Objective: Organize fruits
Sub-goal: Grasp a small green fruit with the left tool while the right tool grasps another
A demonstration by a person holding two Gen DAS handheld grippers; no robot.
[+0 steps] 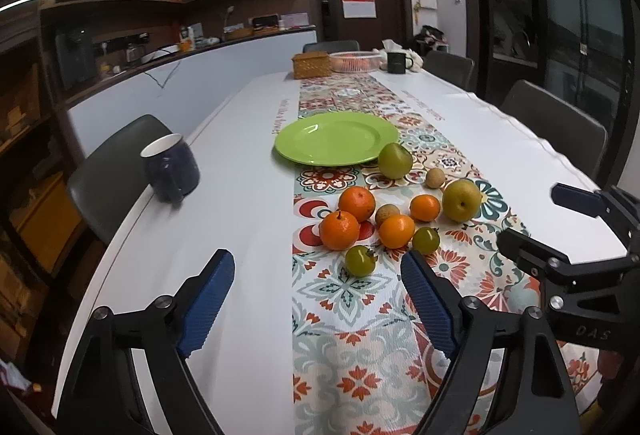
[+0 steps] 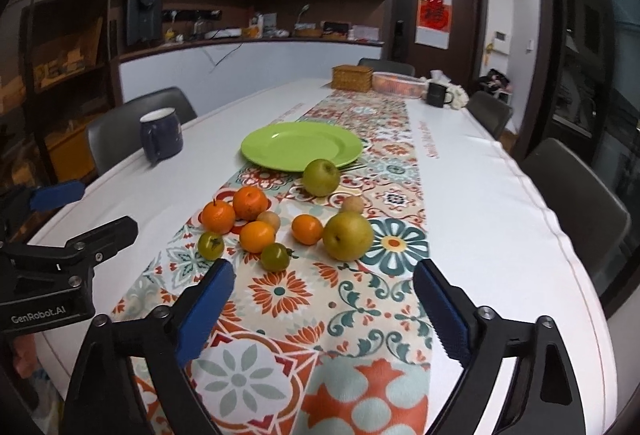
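A lime-green plate (image 1: 336,139) (image 2: 300,145) lies bare on the patterned runner. In front of it is a loose cluster of fruit. It holds several oranges (image 1: 339,229) (image 2: 218,217), two yellow-green pears (image 1: 461,199) (image 2: 347,237), two small green tomatoes (image 1: 360,261) (image 2: 275,257) and two small tan fruits (image 1: 386,213) (image 2: 352,203). My left gripper (image 1: 318,263) is open, just short of the nearest tomato, with nothing between its blue pads. My right gripper (image 2: 324,269) is open too and holds nothing, a little short of the nearer pear. Each gripper also shows at the edge of the other's view.
A navy mug (image 1: 172,167) (image 2: 160,135) stands near the table's left edge. At the far end are a wicker box (image 1: 312,65), a pink basket (image 1: 354,61) and a dark mug (image 1: 396,61). Dark chairs (image 2: 576,203) line both sides of the white table (image 1: 240,195).
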